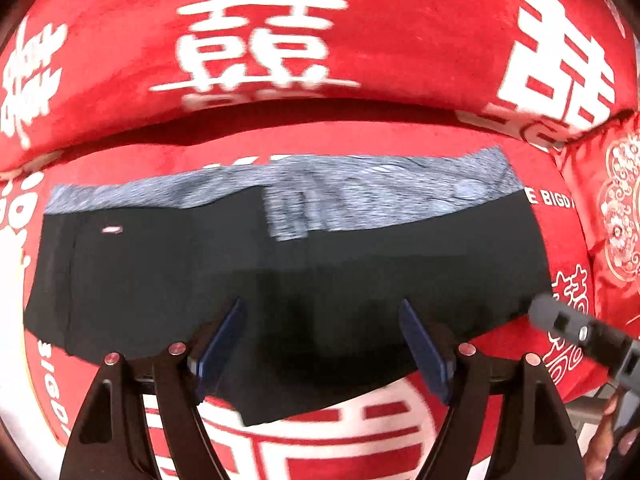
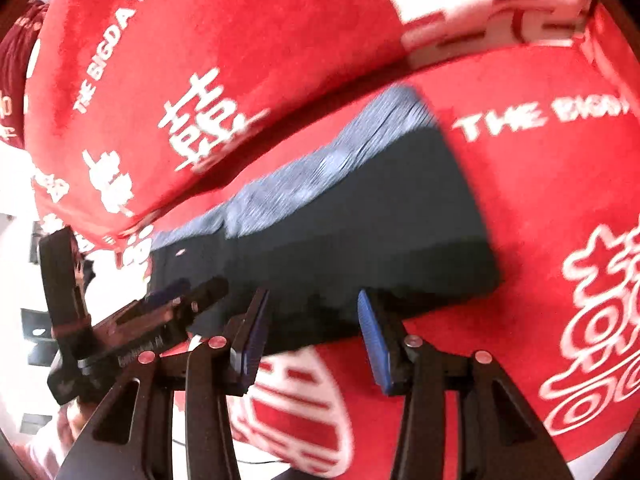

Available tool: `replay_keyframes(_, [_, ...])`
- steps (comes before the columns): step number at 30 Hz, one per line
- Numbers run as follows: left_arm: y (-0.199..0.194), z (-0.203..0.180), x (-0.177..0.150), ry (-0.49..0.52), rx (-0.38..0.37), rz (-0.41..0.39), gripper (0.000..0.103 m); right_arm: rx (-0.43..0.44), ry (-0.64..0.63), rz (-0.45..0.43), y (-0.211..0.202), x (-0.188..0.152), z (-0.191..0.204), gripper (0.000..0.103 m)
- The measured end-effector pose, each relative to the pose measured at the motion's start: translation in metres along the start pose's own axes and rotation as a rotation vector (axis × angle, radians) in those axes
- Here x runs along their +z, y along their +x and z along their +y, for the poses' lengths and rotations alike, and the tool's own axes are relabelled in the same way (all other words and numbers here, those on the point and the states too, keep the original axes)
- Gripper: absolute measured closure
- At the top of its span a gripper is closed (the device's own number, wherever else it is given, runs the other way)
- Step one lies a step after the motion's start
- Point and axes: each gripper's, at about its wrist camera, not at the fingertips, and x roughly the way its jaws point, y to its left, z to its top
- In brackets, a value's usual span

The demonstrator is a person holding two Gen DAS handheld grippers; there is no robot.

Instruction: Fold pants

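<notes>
Pants (image 1: 288,280) lie flat on a red blanket (image 1: 400,136) with white signs on it. They look dark, folded into a neat long block, with the gray waistband (image 1: 360,188) along the far edge, next to a puffy red pillow (image 1: 280,40) of the same cloth. I think the fold is almost done or done, because the edges line up and nothing sticks out.

The left hand-held gripper (image 1: 324,344) hangs over the near edge of the pants. Its blue pads (image 1: 424,356) are spread wide apart and nothing is between them. It looks like it is letting the cloth rest so the fold stays put.

The right hand-held gripper (image 2: 316,344) is over the near edge too, closer to one end. Its pads (image 2: 374,348) are also apart and pinch nothing. Both views are blurry, so small creases are hard to see.

If more folding is needed, a good next step would be to grab one short end and bring it over the other.
</notes>
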Motion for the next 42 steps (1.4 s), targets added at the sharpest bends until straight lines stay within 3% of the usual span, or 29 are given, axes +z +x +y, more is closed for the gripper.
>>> replay_keyframes(2, [0.013,-0.014,0.001,0.011,0.002,0.008,0.023,-0.029,0.006,0.0,0.001,0.013,-0.002,0.054])
replay_keyframes(4, [0.033,-0.017,-0.003,0.006,0.057,0.04,0.023,-0.06,-0.011,0.006,-0.002,0.018,-0.007,0.054])
replay_keyframes(7, [0.044,-0.002,-0.015,-0.086,0.041,0.088,0.023,-0.092,-0.037,0.055,0.007,0.024,-0.005,0.054])
replay_keyframes(9, [0.032,0.008,-0.024,-0.136,0.033,0.075,0.023,-0.096,-0.055,0.095,0.015,0.022,-0.002,0.054])
replay_keyframes(11, [0.011,0.018,-0.039,-0.149,0.082,0.059,0.023,-0.12,-0.089,0.135,0.024,0.019,0.001,0.054])
replay_keyframes(14, [-0.019,0.032,-0.063,-0.187,0.107,0.053,0.023,-0.149,-0.128,0.213,0.046,0.014,0.004,0.037])
replay_keyframes(18, [-0.056,0.047,-0.095,-0.252,0.129,0.06,0.023,-0.236,-0.187,0.277,0.057,0.014,0.017,0.036])
replay_keyframes(21, [-0.08,0.062,-0.117,-0.302,0.114,0.047,0.023,-0.227,-0.215,0.31,0.049,0.011,0.036,0.036])
replay_keyframes(26, [-0.104,0.081,-0.136,-0.314,0.078,0.053,0.022,-0.278,-0.237,0.323,0.034,-0.009,0.062,0.035])
replay_keyframes(27, [-0.109,0.086,-0.137,-0.308,0.078,0.049,0.009,-0.277,-0.235,0.321,0.031,-0.013,0.067,0.032])
replay_keyframes(28, [-0.115,0.089,-0.14,-0.308,0.079,0.043,0.004,-0.278,-0.236,0.32,0.028,-0.018,0.073,0.029])
replay_keyframes(35, [-0.149,0.118,-0.146,-0.296,0.076,0.014,0.004,-0.291,-0.253,0.333,0.02,-0.052,0.12,0.024])
replay_keyframes(42, [-0.168,0.151,-0.148,-0.262,0.076,0.003,0.004,-0.283,-0.196,0.264,0.007,-0.067,0.148,0.022])
